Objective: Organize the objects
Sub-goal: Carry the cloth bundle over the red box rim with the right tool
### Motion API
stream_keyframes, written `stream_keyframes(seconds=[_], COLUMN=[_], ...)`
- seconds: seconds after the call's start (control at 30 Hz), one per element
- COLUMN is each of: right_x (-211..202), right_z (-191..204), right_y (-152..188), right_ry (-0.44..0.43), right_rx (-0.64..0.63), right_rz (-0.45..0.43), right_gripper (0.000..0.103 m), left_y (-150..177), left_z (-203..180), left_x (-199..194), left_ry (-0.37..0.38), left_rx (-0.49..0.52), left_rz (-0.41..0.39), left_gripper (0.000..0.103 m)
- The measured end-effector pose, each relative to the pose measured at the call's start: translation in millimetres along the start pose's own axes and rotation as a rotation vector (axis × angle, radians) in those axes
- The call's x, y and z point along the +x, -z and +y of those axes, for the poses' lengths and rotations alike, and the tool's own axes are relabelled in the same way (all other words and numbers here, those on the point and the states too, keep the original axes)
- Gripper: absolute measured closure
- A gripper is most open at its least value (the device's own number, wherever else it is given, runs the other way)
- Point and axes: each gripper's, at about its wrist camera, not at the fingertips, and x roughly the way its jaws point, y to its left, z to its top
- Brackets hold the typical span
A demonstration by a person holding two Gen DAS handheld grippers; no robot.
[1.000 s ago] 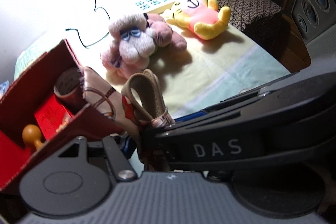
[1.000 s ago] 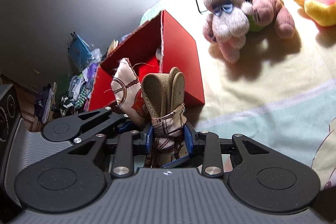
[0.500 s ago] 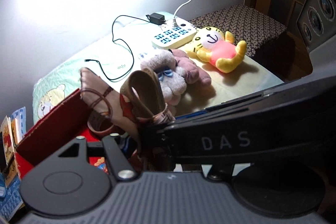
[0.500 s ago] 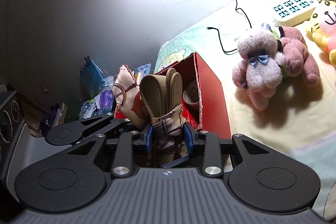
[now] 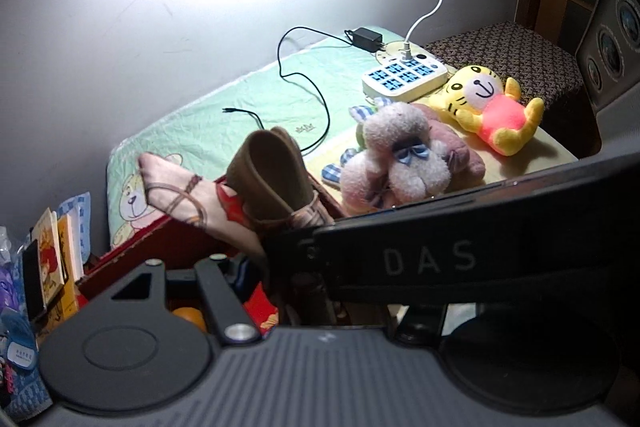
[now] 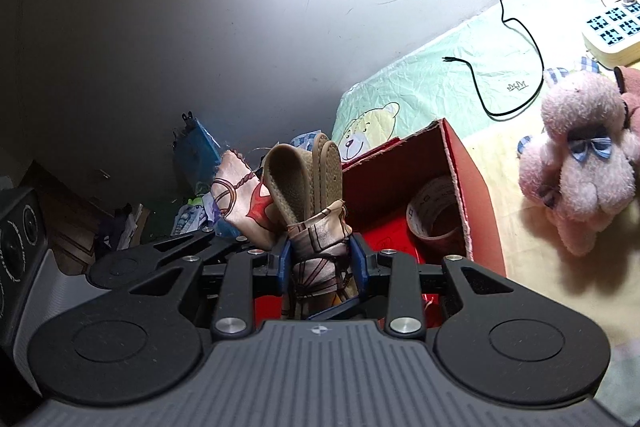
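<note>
I am holding a pair of tan woven-sole sandals with printed satin straps [image 6: 308,195] in the right gripper [image 6: 320,259], whose blue-padded fingers [image 6: 282,259] are closed tight on the bunched straps, with the soles standing upright above them. The left gripper [image 5: 256,275] is sitting just beside, its own fingers mostly hidden behind the right one's black body, so I cannot tell whether they are gripping the peach, braid-strapped part of the sandals [image 5: 180,195] that is sticking out next to them. The sandals are hanging over the near-left edge of the open red cardboard box [image 6: 472,187], which is resting on the pale green and yellow cartoon-print bed sheet [image 6: 440,75]; a roll of brown packing tape [image 6: 436,215] is already lying inside, and an orange rounded object [image 5: 190,317] is showing low in the box in the left view. I am judging this to be the step of carrying the sandals to the box. The next move is calling for shifting them over the free floor of the box, beside the tape, lowering them and only then spreading the fingers. The fluffy pink plush dog [image 5: 400,155], the yellow plush tiger in a pink shirt [image 5: 492,103] and the white power strip with blue sockets [image 5: 404,77] are lying farther along the bed, still unsorted.
</note>
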Motion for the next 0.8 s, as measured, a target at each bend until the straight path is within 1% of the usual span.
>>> stream_keyframes(seconds=[0.13,0.47,0.8], right_x=[19,61,100], right_z=[1,0,3], right_y=[-3,1,6], right_ry=[-0.019,-0.037,-0.013], right_rx=[0.024,0.099,0.112], right_rz=[0.011,0.068,0.142], right_gripper=[0.069,0.069,0.069], left_y=[1,18,36], left_z=[18,52,85], left_x=[7,32,55], left_ry=[-0.017,-0.025,-0.011], left_rx=[-0.009,-0.032,-0.092], left_rz=[0.013,0.074,0.126], left_gripper=[0.042,0.042,0.042])
